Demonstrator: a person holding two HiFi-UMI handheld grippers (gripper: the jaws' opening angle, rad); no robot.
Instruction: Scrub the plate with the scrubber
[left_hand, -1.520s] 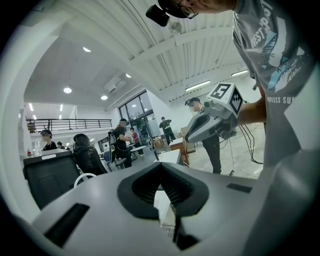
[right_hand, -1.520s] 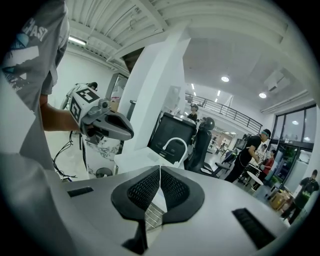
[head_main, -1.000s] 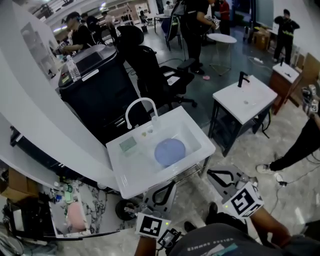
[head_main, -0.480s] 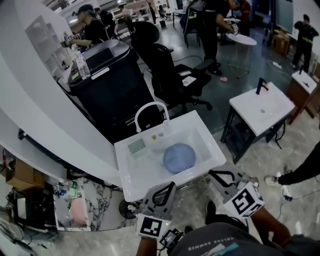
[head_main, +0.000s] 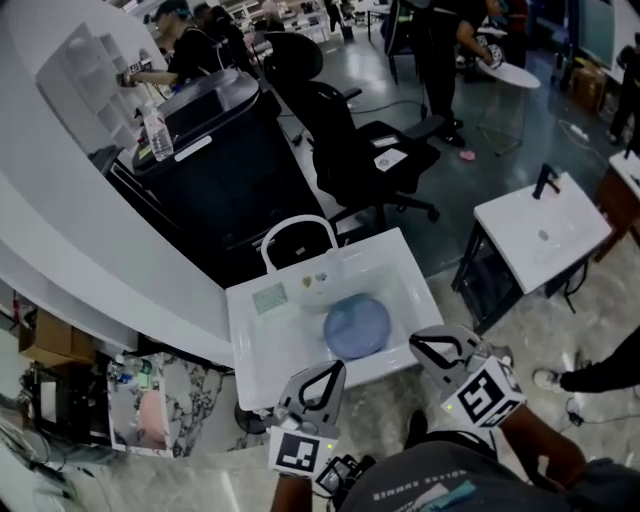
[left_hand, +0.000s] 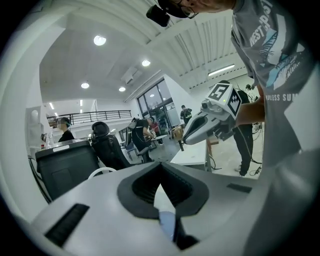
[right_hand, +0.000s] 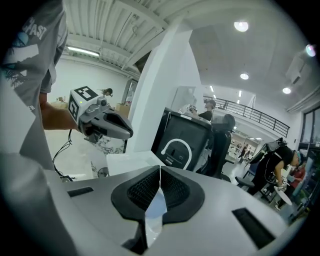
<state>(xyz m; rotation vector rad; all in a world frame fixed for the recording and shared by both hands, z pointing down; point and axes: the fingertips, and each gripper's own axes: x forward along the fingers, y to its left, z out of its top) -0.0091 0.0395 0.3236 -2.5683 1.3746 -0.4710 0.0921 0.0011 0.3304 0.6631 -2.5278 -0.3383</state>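
Left hand-held gripper (head_main: 336, 367) now nearer sink (head_main: 248, 345)

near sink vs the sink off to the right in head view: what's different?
Faucet: the near sink has a white arched faucet; the right sink has a short black faucet.
Contents: the near sink holds a blue plate; no plate shows in the right sink.
Shared: both are white and rectangular.

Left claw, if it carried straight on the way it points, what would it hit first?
Probably the front rim of the white rectangular sink, just ahead of the left claw; the round blue plate lies beyond. Depth is hard to judge.
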